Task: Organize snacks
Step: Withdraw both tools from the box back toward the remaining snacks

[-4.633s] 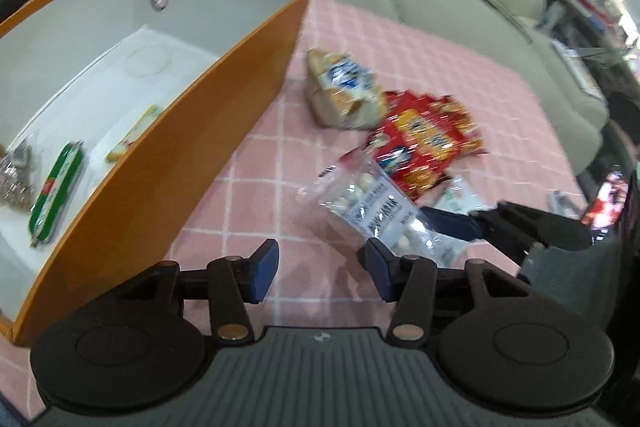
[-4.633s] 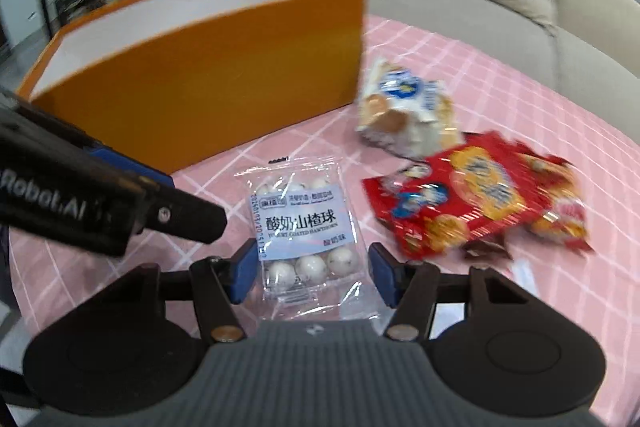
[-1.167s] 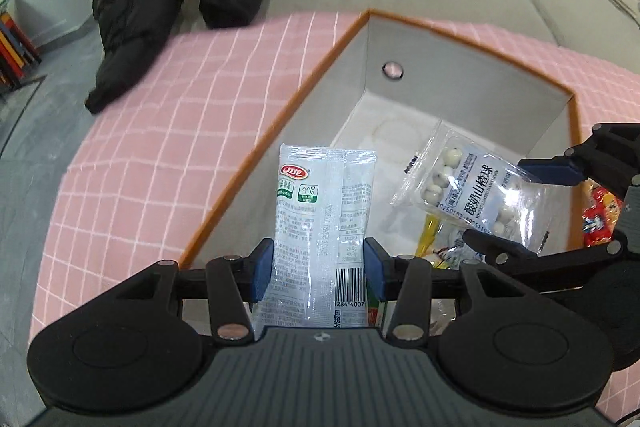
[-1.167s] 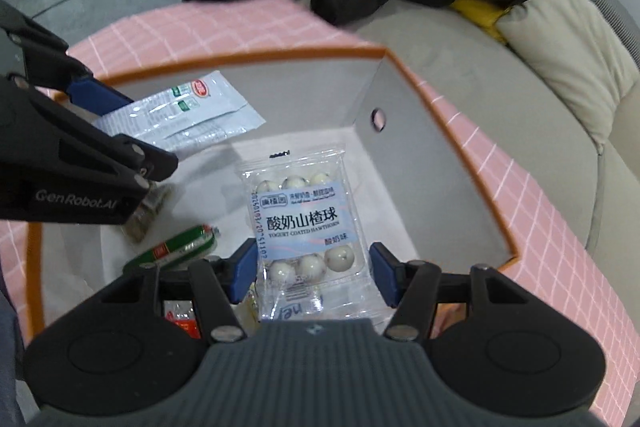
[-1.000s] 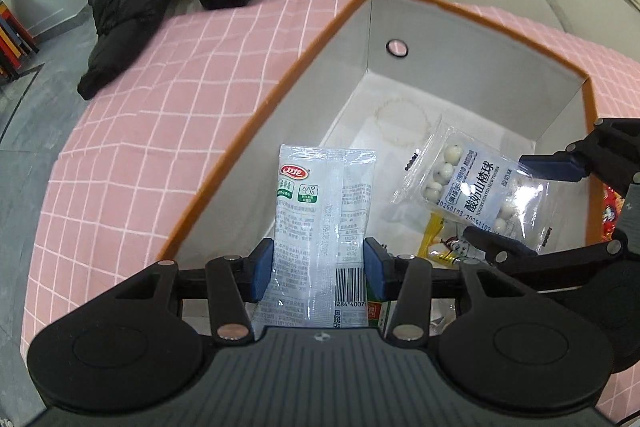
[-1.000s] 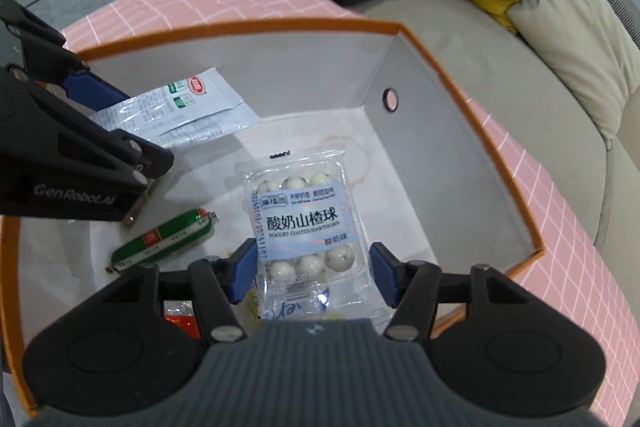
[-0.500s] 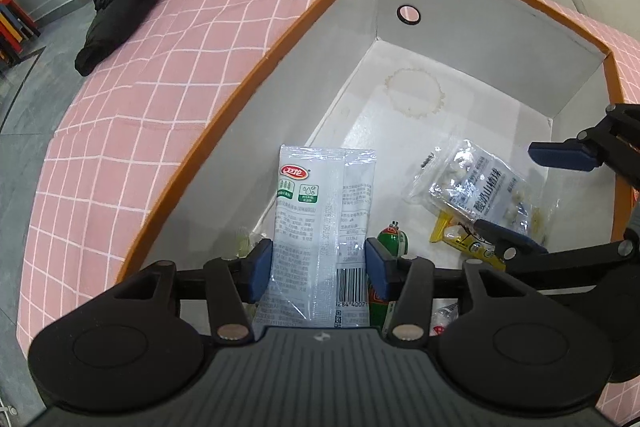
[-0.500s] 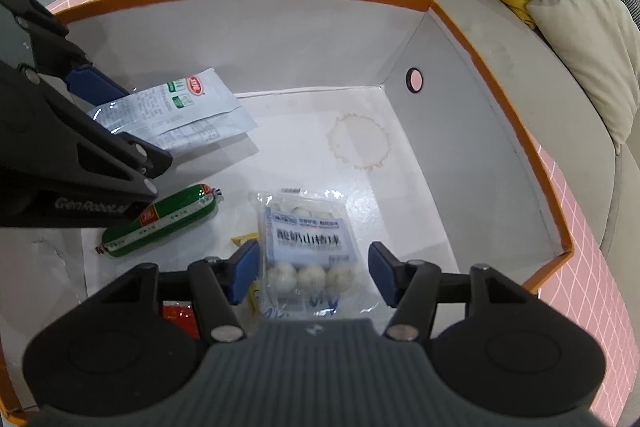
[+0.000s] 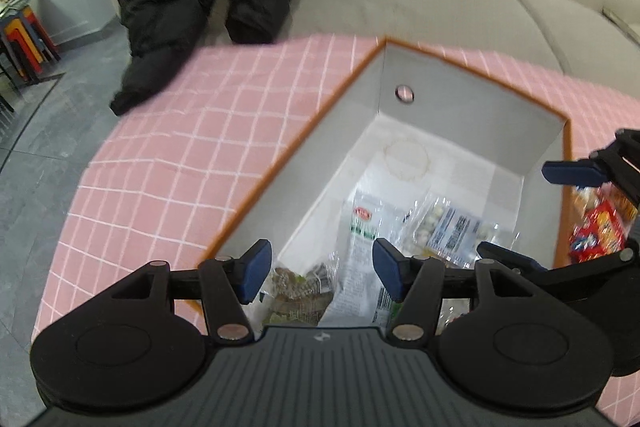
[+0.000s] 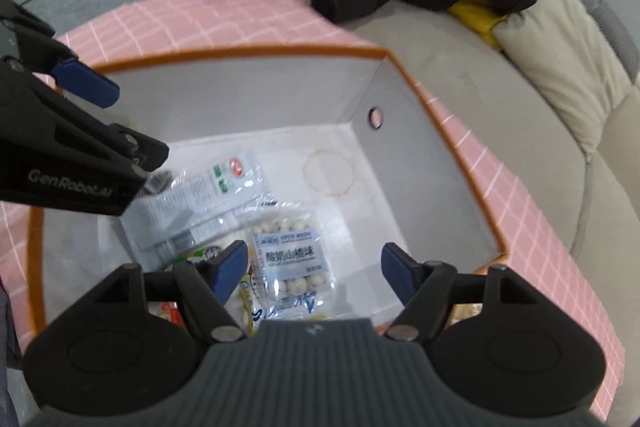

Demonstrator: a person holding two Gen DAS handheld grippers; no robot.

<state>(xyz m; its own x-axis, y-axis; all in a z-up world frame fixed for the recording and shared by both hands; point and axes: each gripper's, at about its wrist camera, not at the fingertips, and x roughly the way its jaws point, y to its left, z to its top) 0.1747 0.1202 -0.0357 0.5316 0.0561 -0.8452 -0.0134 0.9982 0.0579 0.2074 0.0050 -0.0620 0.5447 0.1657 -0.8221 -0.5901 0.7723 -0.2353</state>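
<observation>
Both packets down in the orange box (image 10: 440,131); both grippers empty above it.

Yogurt-ball packet (image 10: 294,259) lies flat on the box floor, long axis running away from the right gripper (image 10: 314,267), directly beneath its spread jaws. White sachet (image 10: 200,203) lies just beside it, its edge overlapping or touching the packet, partly under the left gripper (image 9: 320,263), jaws also apart and holding nothing. Remaining snacks, a red bag (image 9: 596,235) among them, sit outside the box past its far wall on the pink checked cloth (image 9: 180,163); right gripper looks nearer, so the next pick likely falls to it. Items in the box's near end are hidden behind the gripper bodies; left view blurred.
</observation>
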